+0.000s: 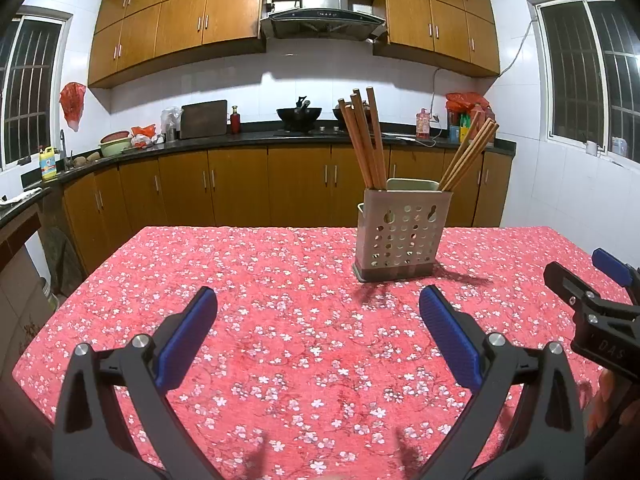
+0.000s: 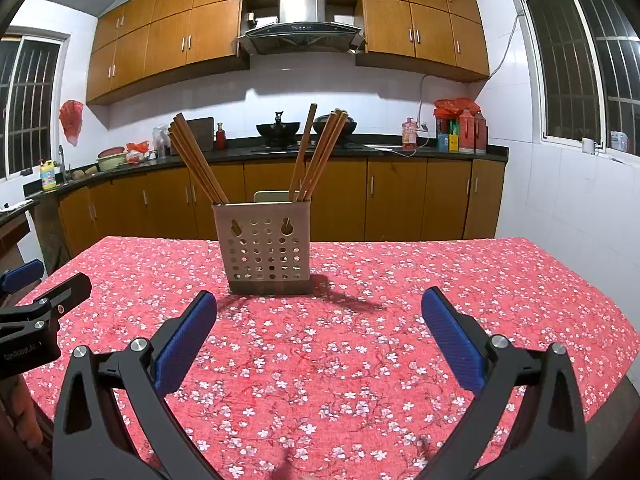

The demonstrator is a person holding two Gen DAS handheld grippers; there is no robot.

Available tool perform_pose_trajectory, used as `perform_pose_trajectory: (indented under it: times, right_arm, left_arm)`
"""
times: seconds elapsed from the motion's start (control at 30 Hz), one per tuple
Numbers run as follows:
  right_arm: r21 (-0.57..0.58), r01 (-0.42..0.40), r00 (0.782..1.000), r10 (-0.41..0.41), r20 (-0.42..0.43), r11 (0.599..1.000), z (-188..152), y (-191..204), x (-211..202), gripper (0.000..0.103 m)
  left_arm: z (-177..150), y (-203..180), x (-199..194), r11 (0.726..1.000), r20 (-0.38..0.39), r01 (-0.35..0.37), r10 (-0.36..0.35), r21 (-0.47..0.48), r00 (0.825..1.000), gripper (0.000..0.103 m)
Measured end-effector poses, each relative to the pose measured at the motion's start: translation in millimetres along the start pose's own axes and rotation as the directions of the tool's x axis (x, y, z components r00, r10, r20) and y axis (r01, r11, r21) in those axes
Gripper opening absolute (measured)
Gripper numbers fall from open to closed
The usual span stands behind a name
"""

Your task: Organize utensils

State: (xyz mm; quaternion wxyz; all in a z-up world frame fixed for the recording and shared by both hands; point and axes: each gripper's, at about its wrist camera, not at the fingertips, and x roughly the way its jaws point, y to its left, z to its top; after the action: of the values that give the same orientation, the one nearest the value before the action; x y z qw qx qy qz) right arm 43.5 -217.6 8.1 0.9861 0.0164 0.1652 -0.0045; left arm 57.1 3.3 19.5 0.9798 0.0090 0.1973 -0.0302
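Observation:
A beige perforated utensil holder (image 1: 402,236) (image 2: 264,246) stands upright on the red floral tablecloth (image 1: 280,320) (image 2: 360,340). Two bunches of wooden chopsticks (image 1: 366,140) (image 2: 198,160) lean outward from its left and right compartments. My left gripper (image 1: 318,298) is open above the cloth, nearer than the holder and to its left, with nothing between its blue pads (image 1: 188,336). My right gripper (image 2: 319,300) is open too, low over the cloth, in front of the holder and to its right, and holds nothing. Each gripper shows at the edge of the other's view.
The table's far edge runs just behind the holder. Beyond it stand wooden kitchen cabinets (image 1: 240,188), a dark counter with a wok (image 1: 299,114), bottles and bags, and a range hood (image 2: 300,28). Barred windows (image 2: 580,60) flank the room.

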Motion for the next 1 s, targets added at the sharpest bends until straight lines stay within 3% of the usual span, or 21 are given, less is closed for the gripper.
perform_pose_trajectory:
  times: [1.0]
  right_arm:
    - [0.001, 0.002, 1.000, -0.002, -0.002, 1.000, -0.7, -0.6, -0.1, 0.101]
  left_arm:
    - [-3.0, -2.5, 1.6, 1.000, -0.007, 0.004, -0.004, -0.001, 1.000, 0.099]
